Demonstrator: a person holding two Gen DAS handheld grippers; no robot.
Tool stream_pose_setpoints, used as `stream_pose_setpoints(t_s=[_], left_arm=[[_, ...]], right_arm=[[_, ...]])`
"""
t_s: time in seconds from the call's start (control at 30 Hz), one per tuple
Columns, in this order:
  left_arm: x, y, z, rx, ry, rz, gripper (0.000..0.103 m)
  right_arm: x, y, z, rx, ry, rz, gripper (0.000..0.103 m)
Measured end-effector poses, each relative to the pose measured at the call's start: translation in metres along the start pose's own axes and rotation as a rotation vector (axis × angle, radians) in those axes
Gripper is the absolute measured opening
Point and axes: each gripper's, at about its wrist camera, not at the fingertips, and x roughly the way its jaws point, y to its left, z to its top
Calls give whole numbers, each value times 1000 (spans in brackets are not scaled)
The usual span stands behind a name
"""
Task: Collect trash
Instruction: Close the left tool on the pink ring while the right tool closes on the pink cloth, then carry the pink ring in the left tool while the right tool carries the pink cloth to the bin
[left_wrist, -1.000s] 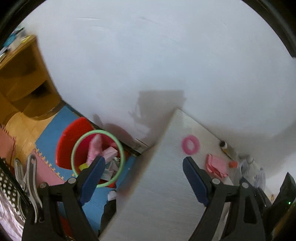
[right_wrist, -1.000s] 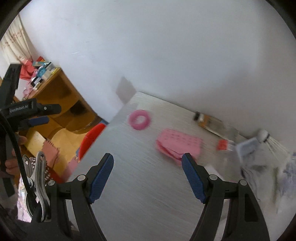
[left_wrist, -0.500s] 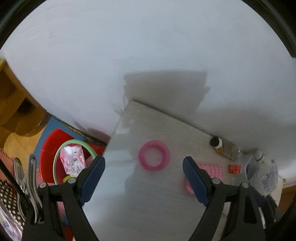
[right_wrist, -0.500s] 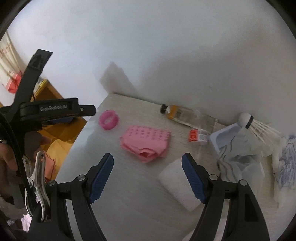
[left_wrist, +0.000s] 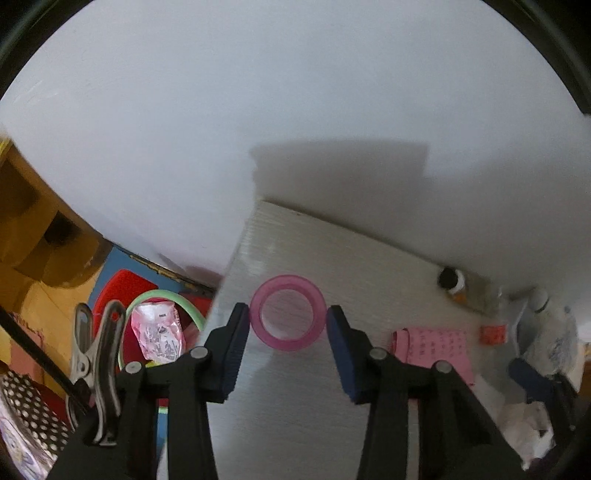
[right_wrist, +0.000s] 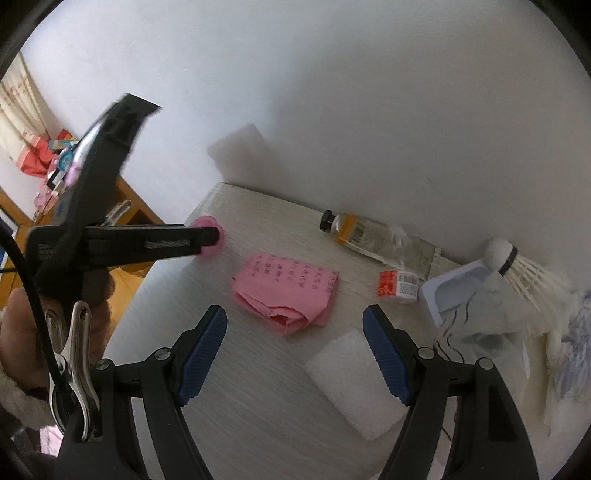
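Observation:
A pink ring (left_wrist: 286, 344) lies near the left corner of the pale table (left_wrist: 295, 413). My left gripper (left_wrist: 287, 310) straddles it with its jaws closing, and both pads touch the ring's sides. The right wrist view shows the same ring (right_wrist: 207, 222) behind the left gripper's finger (right_wrist: 177, 245). My right gripper (right_wrist: 294, 312) hangs open above the table, with nothing between its fingers. Folded pink paper (right_wrist: 288, 291) and a white foam block (right_wrist: 354, 387) lie below it.
A red bin (left_wrist: 122, 284) with a green hoop (left_wrist: 166, 294) and a pink wrapper (left_wrist: 157, 332) stands on the floor left of the table. Along the wall lie a small bottle (right_wrist: 369, 232), a red-labelled packet (right_wrist: 397, 284), a shuttlecock (right_wrist: 517, 266), a white tray (right_wrist: 458, 291) and crumpled paper (right_wrist: 487, 336).
My left gripper swung from over the red bin to the table corner, came down around the pink ring and narrowed onto it. The right gripper drifted slightly and stayed open.

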Motion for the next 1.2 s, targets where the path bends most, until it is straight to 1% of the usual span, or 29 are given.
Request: stream_pose_setpoints(t_s=[0.07,0.17,0.3,0.37,0.47,0.5,0.53,0.6,0.67,0.7,0.73,0.83,0.87,0.9,0.97,1.0,1.1,1.2], left_arm=[[-11,16,1,-32,-3,-19,45],[-30,42,-1,-72,-11,-25,45],[-48,70,-4,-111,-16,-26,45],[-55,83,-6,-145,-11,-28,45],[-67,92,-10,-171,-13,-15,45],[-74,89,-12,-176,-19,-14,45],[-78,90,-13,-175,-20,-9,45],[-83,89,-16,-163,-18,10,45],[-87,86,-18,-154,-12,28,45],[-89,84,-18,-150,-9,36,45],[-90,82,-20,-148,-10,43,45],[-95,75,-23,-146,-16,60,45],[-98,74,-24,-151,-25,58,45],[-100,73,-24,-154,-28,58,45],[-104,70,-25,-161,-43,64,45],[-106,69,-25,-163,-48,68,45],[-108,69,-27,-183,-48,60,45],[-108,70,-29,-201,-43,55,45]], right_arm=[[4,3,0,-5,2,1,78],[14,7,5,-19,5,-11,78],[34,21,11,-68,-2,-64,78],[41,25,13,-73,-15,-95,78],[56,32,17,-104,-11,-142,78],[65,34,17,-119,7,-156,78],[71,35,17,-128,23,-162,78],[79,41,16,-167,16,-194,78],[81,43,16,-190,13,-194,78],[83,42,15,-195,29,-164,65],[83,41,15,-183,22,-144,61],[86,39,13,-180,26,-133,55],[86,35,14,-162,29,-118,47],[79,29,17,-130,20,-98,18],[73,24,21,-101,3,-85,2],[69,22,24,-96,-9,-71,1],[57,22,25,-112,-27,-27,1],[47,26,20,-135,-40,-11,1]])
